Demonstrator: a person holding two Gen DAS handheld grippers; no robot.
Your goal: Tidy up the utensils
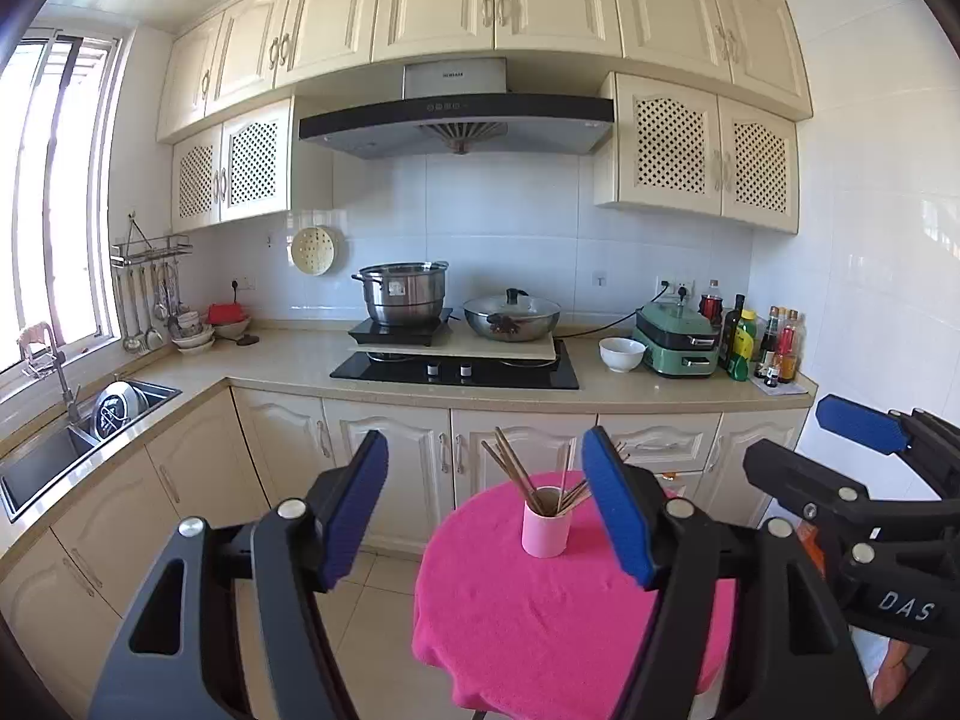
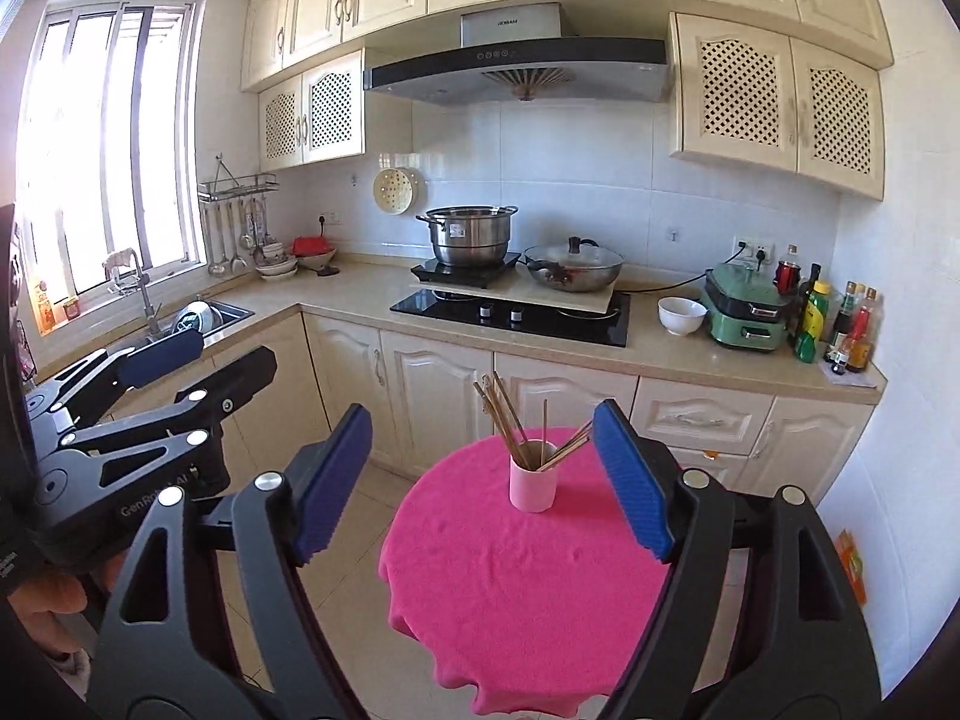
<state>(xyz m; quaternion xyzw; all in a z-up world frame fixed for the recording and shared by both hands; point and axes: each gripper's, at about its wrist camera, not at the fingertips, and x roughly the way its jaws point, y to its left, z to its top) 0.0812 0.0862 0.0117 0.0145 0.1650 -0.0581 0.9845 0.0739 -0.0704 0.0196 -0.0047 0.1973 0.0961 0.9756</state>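
Left gripper (image 1: 486,504) and right gripper (image 2: 483,480): jaws spread wide, nothing between the pads. Pink cup (image 1: 545,521) holding chopsticks (image 1: 515,468) stands upright at frame centre on the pink-covered table (image 1: 540,630), beyond both fingertip pairs, untouched.

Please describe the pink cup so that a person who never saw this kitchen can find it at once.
In front of the stove counter stands a round table covered with a bright pink cloth. The pink cup stands upright on its far part, alone. It is paler than the cloth, and wooden chopsticks fan out of its top.
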